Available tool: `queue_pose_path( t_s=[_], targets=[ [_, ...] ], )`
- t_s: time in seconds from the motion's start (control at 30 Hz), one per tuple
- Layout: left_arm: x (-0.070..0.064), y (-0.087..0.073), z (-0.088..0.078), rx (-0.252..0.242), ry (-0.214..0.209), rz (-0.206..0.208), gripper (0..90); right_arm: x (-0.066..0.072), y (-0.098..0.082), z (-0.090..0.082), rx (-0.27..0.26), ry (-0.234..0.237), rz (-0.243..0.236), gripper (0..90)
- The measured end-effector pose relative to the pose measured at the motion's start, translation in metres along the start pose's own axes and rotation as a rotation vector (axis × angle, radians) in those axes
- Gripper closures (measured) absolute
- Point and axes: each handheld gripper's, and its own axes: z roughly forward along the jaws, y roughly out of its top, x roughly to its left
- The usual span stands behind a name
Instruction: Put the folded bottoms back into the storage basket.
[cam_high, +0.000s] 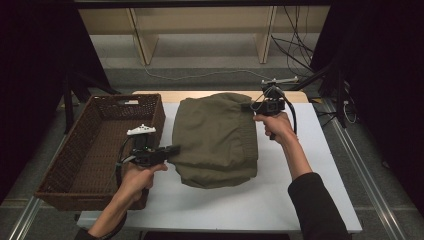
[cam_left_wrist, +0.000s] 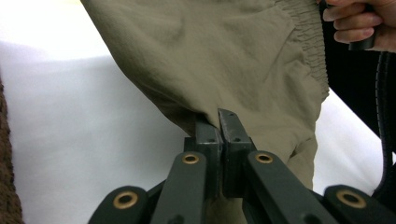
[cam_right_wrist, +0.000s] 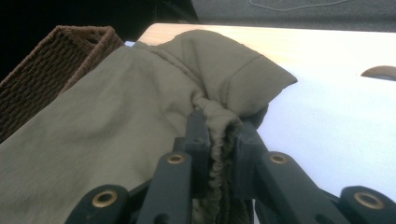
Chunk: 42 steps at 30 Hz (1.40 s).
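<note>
A folded olive-green garment hangs over the white table, held at two edges. My left gripper is shut on its left edge, near the front. In the left gripper view the jaws pinch a fold of that cloth, and the gripper sits just below it. My right gripper is shut on the elastic band at the far right corner. The right gripper view has the bunched band squeezed inside the gripper, with the garment spreading to the left.
A brown wicker basket stands along the table's left side, close to my left hand; its rim appears in the right gripper view. Wooden shelving and cables lie on the floor beyond the table.
</note>
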Motion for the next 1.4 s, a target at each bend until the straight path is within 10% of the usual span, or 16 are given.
queue_pose_path(
  t_s=[1.4],
  targets=[
    [0.061,0.025,-0.066,-0.212,-0.061,-0.17,88.0,0.064,0.045,0.034,-0.047,0.03,-0.02,80.2]
  ],
)
